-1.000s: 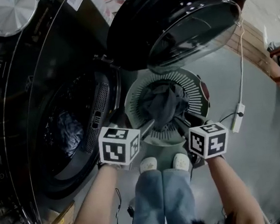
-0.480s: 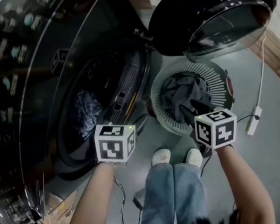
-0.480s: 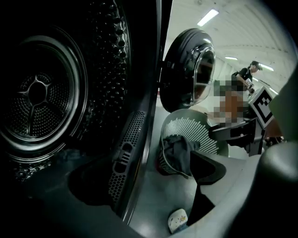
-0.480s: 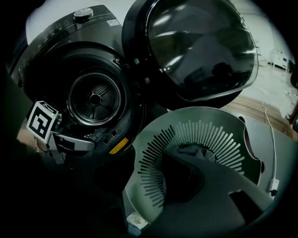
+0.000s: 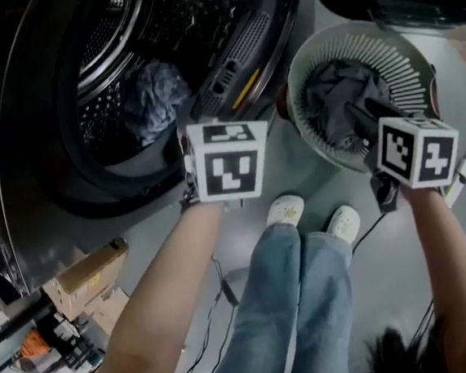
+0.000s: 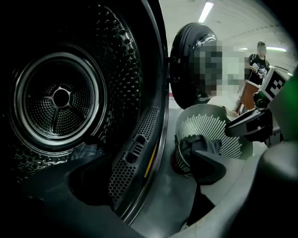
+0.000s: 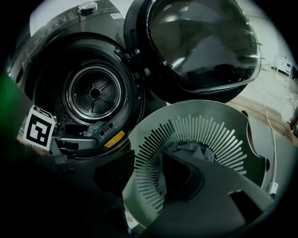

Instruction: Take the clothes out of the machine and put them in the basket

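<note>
Garment (image 5: 155,99), blue-grey, crumpled in machine drum (image 5: 105,46); lies far-left of left hand-held gripper (image 6: 153,181), the nearer one, released and empty. Right hand-held gripper (image 7: 148,160) over basket (image 5: 405,62), likewise released.

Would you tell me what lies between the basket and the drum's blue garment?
The machine's perforated door rim, clearest in the head view.

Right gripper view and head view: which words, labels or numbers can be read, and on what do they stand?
Yellow label on the rim of the machine: too small to read.
Control panel: marks too blurred.
Marker cube: only black squares, no words.
</note>
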Demonstrator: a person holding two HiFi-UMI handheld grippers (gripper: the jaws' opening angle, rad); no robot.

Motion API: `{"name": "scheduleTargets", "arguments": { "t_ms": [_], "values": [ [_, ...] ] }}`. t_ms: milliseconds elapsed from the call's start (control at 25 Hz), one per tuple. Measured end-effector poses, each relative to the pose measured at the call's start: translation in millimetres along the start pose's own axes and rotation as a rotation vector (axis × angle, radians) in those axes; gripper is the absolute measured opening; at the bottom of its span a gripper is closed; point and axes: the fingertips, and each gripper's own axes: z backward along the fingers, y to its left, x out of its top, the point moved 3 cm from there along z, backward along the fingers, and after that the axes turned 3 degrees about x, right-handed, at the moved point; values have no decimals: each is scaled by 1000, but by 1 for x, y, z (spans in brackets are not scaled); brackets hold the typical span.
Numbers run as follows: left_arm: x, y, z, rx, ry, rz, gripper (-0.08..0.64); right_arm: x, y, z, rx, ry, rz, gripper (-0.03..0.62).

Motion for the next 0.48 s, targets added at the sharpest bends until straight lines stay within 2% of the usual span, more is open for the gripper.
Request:
{"name": "scheduleTargets", "arguments": {
  "t_ms": [160, 240, 360, 480],
  "values": [
    [-3, 30, 4, 136, 27, 8, 514, -5, 0, 3, -27, 45, 13, 186],
    [-8, 55, 1, 231, 85, 22, 514, 0, 2, 4, -23, 53, 48, 186],
    [-11, 85, -3, 324, 176, 68, 514, 8, 4, 7, -8, 47, 78, 186],
    [-13, 109, -13, 389, 235, 37, 514, 13, 11, 1, 0, 56, 102, 186]
  ]
}}
